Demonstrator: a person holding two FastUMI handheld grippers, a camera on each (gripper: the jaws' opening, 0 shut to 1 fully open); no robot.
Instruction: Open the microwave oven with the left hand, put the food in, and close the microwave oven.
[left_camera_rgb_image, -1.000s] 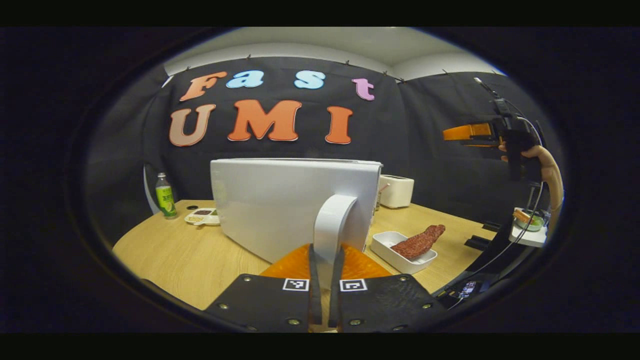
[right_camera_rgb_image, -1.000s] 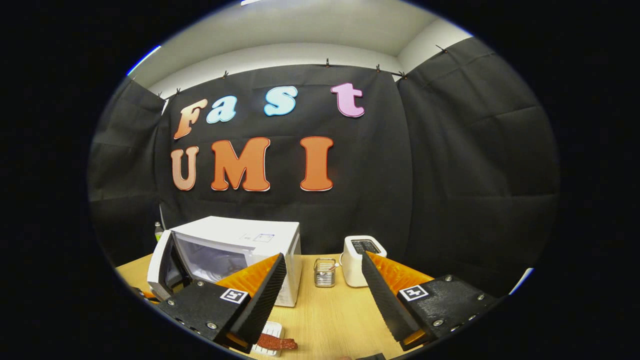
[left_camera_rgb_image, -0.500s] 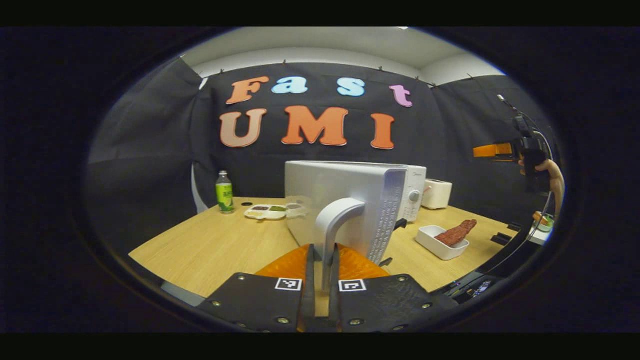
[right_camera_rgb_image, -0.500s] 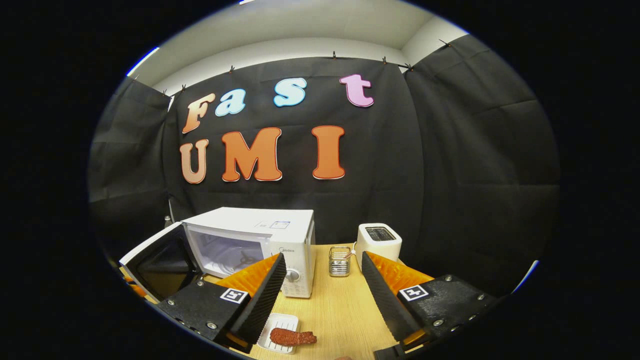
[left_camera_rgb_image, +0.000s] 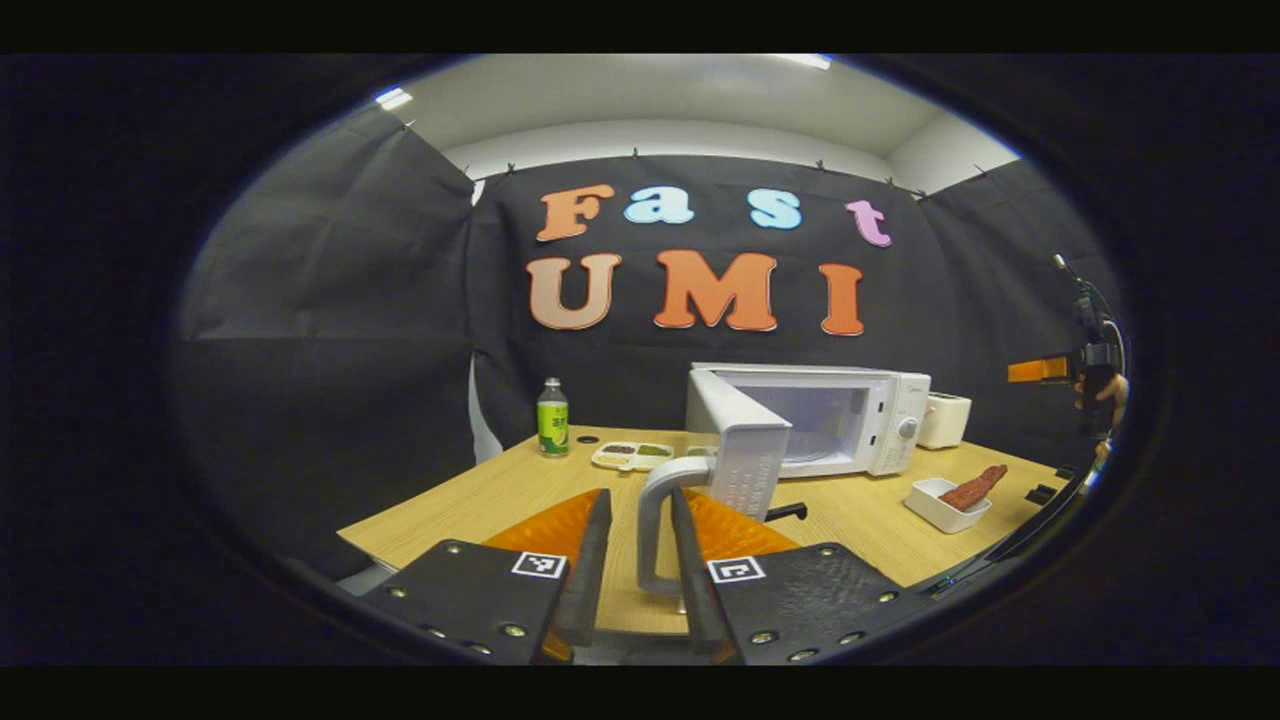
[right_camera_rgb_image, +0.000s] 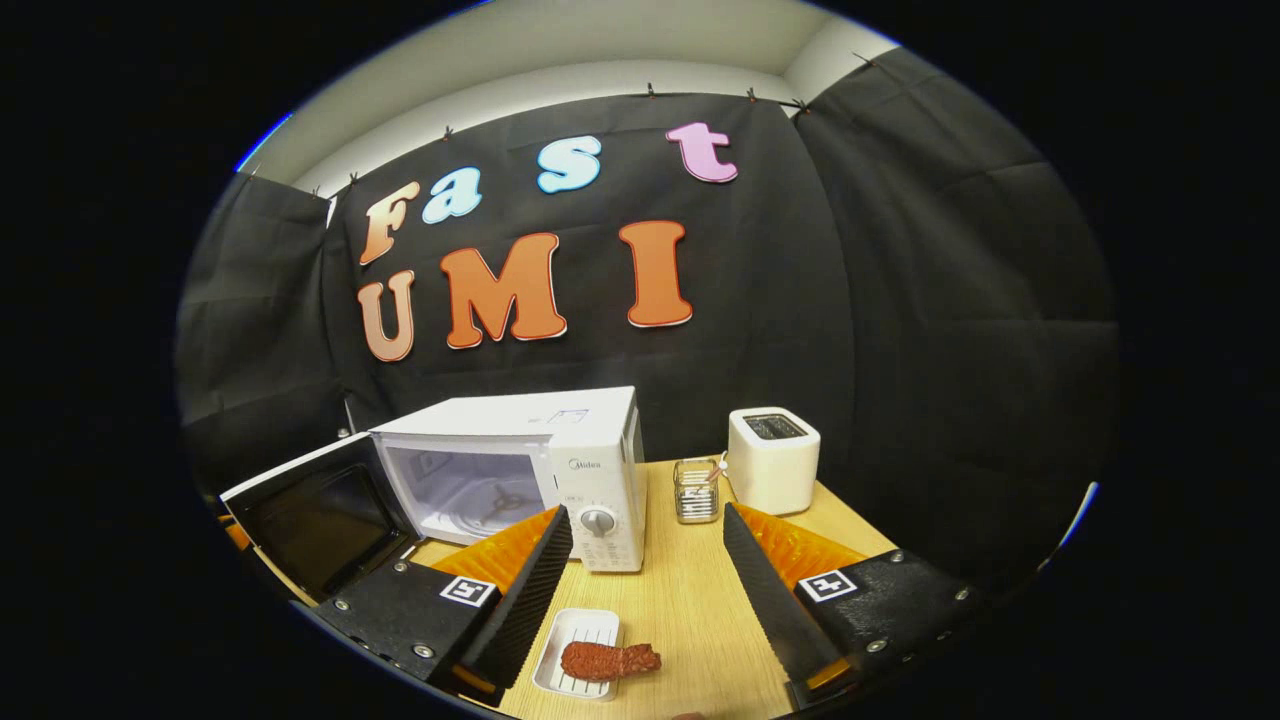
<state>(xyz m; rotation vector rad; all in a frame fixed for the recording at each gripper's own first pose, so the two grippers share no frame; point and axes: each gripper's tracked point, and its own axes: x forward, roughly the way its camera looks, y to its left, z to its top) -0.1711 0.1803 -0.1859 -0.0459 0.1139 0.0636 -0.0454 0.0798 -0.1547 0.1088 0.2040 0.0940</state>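
Straddling the door handle (left_camera_rgb_image: 655, 520), the left gripper (left_camera_rgb_image: 634, 560) has its jaws slightly spread, a finger on either side of the handle; whether they touch it cannot be told. The microwave (right_camera_rgb_image: 560, 460) stands toward the table's (right_camera_rgb_image: 690, 610) back edge with its door (right_camera_rgb_image: 320, 515) swung wide, the cavity exposed. In the right gripper view, the right gripper (right_camera_rgb_image: 645, 590) hovers above the table with jaws spread wide and nothing between them. The food (right_camera_rgb_image: 608, 660), a reddish-brown strip, lies across a white tray (right_camera_rgb_image: 570, 655) near the front edge, before the microwave's control panel. A toaster (right_camera_rgb_image: 772, 458) and a small rack (right_camera_rgb_image: 695, 490) stand beside the microwave; a bottle (left_camera_rgb_image: 552, 418) and a divided dish (left_camera_rgb_image: 632, 455) sit near the far-left corner.
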